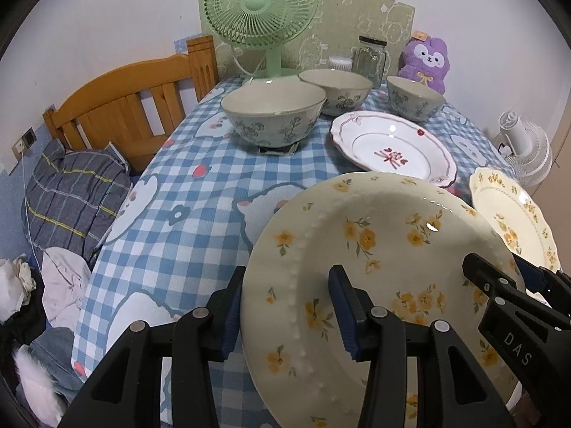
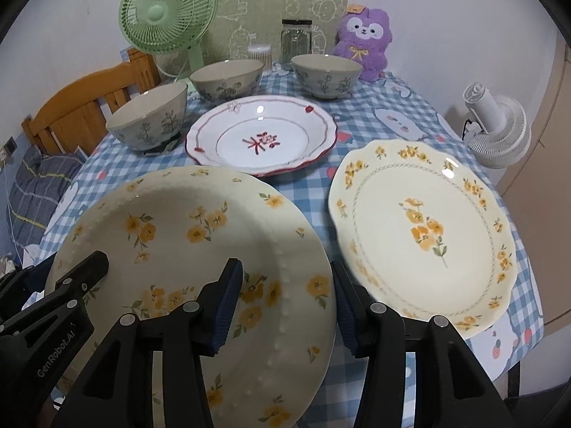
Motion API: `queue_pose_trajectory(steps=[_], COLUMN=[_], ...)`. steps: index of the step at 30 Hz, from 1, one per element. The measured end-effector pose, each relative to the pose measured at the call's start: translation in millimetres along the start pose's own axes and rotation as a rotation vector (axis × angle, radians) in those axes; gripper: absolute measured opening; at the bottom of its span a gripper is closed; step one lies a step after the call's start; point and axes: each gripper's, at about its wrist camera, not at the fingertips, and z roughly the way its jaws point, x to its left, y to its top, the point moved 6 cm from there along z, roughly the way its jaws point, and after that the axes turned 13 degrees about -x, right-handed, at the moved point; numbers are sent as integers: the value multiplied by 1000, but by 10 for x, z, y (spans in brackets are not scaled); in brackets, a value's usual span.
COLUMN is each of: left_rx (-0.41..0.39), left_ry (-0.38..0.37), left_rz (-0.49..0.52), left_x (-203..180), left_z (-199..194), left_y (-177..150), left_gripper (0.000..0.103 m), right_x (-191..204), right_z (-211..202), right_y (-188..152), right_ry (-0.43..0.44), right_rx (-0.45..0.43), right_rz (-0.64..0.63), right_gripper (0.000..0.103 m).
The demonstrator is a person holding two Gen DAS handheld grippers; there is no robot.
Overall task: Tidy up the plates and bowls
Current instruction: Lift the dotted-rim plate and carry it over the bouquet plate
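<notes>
The left gripper is clamped on the near left rim of the beaded yellow-flower plate, one of its fingers on the plate's inner face and the other under the rim. The right gripper grips the same plate at its near right rim, one finger on top and one outside the edge. Held between the two, the plate is tilted and seems lifted off the blue checked table.

Taking this plate as the landmark: just to its right lies a scalloped cream plate with an orange flower sprig in its middle, flat on the table and close beside the held rim. Directly behind it sits a white plate with red trim, near the held plate's far edge. Further behind stand three grey floral bowls: one behind-left on a dark coaster, one behind, one behind-right.

Beyond the bowls, at the table's far edge, are a green fan, a glass jar, a small tub of cotton swabs and a purple plush toy. To the far right, off the table, stands a white fan. To the left is a wooden bed frame with a striped blanket.
</notes>
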Motion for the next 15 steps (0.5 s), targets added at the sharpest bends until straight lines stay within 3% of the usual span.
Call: queue_pose_trajectory(steps=[15], left_rx=[-33], left_ry=[-26], left_rz=[-1], left_x=[-254], left_z=[-29], left_y=[252], left_gripper=[45], right_x=[-274], right_z=[-91], right_y=[243], right_ry=[-20], right_rx=[-38], right_rz=[20], right_gripper=[52])
